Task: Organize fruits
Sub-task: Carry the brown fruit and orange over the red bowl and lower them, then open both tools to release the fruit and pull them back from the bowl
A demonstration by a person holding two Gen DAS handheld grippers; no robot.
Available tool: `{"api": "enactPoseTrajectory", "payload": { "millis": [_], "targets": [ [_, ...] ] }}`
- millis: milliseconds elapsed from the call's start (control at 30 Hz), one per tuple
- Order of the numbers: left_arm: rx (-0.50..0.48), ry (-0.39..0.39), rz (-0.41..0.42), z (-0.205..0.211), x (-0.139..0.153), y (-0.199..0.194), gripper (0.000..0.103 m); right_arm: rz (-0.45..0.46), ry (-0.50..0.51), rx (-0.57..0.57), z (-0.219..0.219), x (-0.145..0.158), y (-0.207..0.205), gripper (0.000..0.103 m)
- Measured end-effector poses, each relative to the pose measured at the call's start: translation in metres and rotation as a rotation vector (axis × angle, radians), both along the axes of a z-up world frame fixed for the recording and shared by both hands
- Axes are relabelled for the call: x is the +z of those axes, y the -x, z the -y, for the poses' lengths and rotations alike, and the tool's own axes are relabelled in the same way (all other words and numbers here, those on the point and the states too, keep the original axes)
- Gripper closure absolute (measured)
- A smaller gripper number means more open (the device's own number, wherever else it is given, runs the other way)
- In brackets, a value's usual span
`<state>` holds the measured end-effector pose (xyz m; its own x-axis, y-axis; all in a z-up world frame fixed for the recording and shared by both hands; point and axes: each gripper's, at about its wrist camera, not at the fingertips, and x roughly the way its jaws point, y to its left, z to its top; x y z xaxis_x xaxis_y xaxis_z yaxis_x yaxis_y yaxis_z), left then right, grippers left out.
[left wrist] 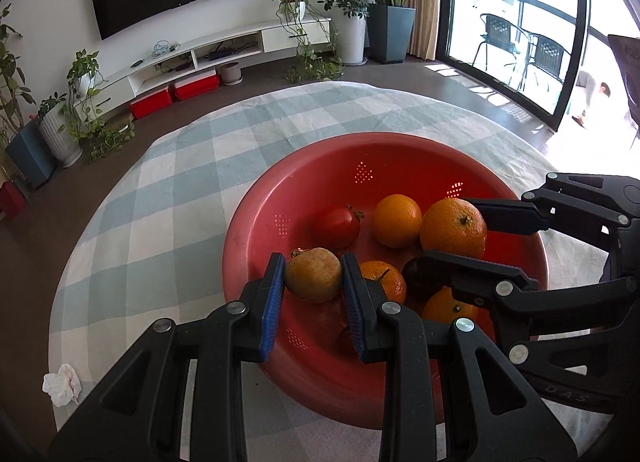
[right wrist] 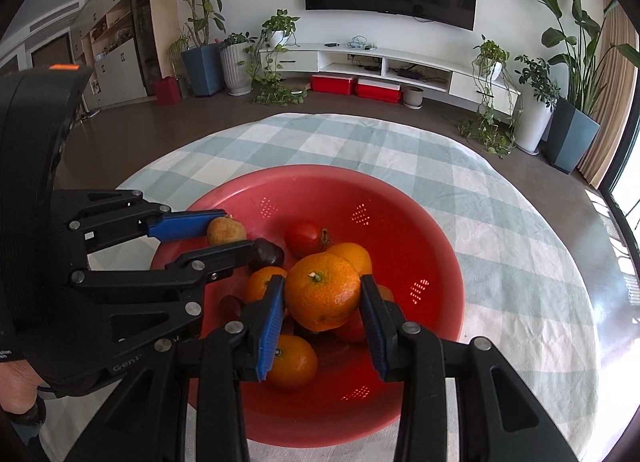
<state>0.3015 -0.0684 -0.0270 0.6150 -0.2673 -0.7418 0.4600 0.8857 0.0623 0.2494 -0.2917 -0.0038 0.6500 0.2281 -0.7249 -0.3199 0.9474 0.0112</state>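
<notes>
A red colander bowl (left wrist: 256,221) (right wrist: 420,205) stands on a checked tablecloth. My left gripper (left wrist: 314,274) (right wrist: 226,232) is shut on a small yellow-brown fruit (left wrist: 314,276) (right wrist: 225,230), held over the bowl's left side. My right gripper (right wrist: 323,292) (left wrist: 454,232) is shut on a large orange (right wrist: 322,292) (left wrist: 454,227) above the pile. Inside the bowl lie a tomato (left wrist: 336,223) (right wrist: 304,238), several more oranges (left wrist: 398,219) (right wrist: 290,360) and a dark round fruit (right wrist: 267,254) (left wrist: 420,280).
A crumpled tissue (left wrist: 62,384) lies at the cloth's left edge. Beyond the round table (right wrist: 520,262) are a white TV shelf (right wrist: 380,61), red boxes (right wrist: 356,85) and potted plants (right wrist: 236,61). A hand (right wrist: 18,390) grips the left tool.
</notes>
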Motion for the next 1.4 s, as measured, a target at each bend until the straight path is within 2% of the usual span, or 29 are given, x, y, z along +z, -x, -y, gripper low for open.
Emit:
{"api": "enactPoseTrajectory", "payload": {
  "millis": [467,667,767,967,1033,1100,1167,1333,1400],
  "targets": [
    [0.003,-0.002,0.010,0.002,0.000,0.000,0.075,0.012,0.028,0.005,-0.003,-0.003,0.000,0.062],
    [0.017,0.001,0.030,0.004,0.002,0.002,0.067,0.013,0.026,-0.005,-0.001,-0.003,0.001,0.062],
    [0.022,0.019,0.030,0.002,0.003,0.001,0.067,0.008,0.018,-0.021,0.003,-0.002,0.000,0.052],
    [0.034,0.035,0.053,-0.002,0.008,0.004,0.063,0.012,0.012,-0.019,0.005,-0.002,0.000,0.050],
    [0.049,0.027,0.080,-0.004,0.012,0.008,0.055,0.019,0.013,-0.019,0.005,-0.001,0.001,0.049],
    [0.084,0.014,0.108,-0.010,0.015,0.009,0.036,0.027,0.011,-0.021,0.007,0.001,0.002,0.045],
    [0.098,0.036,0.106,-0.016,0.017,0.008,0.030,0.032,-0.005,-0.027,0.009,0.002,0.002,0.040],
    [0.107,0.026,0.137,-0.019,0.022,0.014,0.026,0.045,-0.004,-0.020,0.007,0.004,0.004,0.039],
    [0.113,0.024,0.162,-0.019,0.025,0.018,0.018,0.052,-0.006,-0.020,0.008,0.006,0.005,0.039]
  ]
}}
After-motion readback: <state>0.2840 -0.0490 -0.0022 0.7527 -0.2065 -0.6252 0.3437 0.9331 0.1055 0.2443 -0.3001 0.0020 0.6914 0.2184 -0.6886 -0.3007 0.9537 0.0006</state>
